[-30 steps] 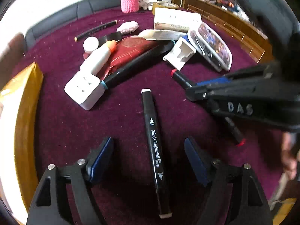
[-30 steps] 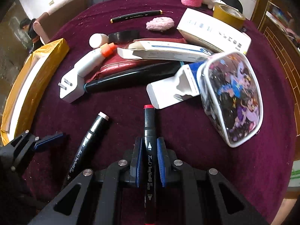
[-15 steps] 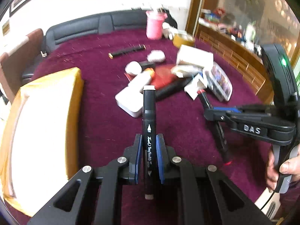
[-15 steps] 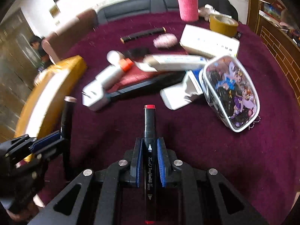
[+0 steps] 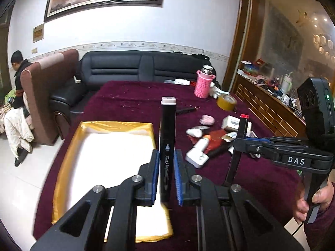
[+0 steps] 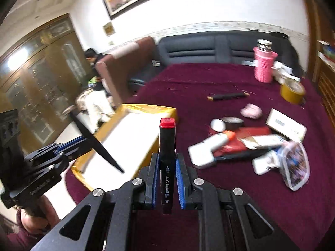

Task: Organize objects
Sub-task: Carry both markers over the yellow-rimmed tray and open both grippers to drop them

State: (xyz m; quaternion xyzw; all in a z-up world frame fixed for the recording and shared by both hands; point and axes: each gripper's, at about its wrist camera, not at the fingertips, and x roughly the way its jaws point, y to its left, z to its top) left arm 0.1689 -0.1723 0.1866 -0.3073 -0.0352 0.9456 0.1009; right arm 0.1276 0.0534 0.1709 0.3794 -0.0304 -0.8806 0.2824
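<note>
My left gripper (image 5: 165,175) is shut on a black marker with a pale cap (image 5: 167,138), held above the maroon table. Beside it, lower left, lies a gold-edged tray with a white floor (image 5: 98,161). My right gripper (image 6: 166,177) is shut on a black marker with a red cap (image 6: 167,146). In the left wrist view the right gripper (image 5: 240,142) appears at the right with its red-capped marker (image 5: 238,146) upright. In the right wrist view the left gripper (image 6: 81,141) shows at the left, its marker (image 6: 98,144) slanting over the tray (image 6: 129,144).
A heap of items lies right of the tray: a white plug adapter (image 5: 196,156), glue bottle (image 5: 202,143), red pouch (image 6: 249,133), boxes, a printed pencil case (image 6: 295,165). Farther back are a black marker (image 6: 228,96), a tape roll (image 5: 227,102) and a pink bottle (image 5: 202,83). A person's hand (image 5: 318,200) holds the right handle.
The left gripper closed on the pale-capped marker and lifted it off the table. Both grippers rose with their markers and tilted up, so the tray, sofa and wall came into view.
</note>
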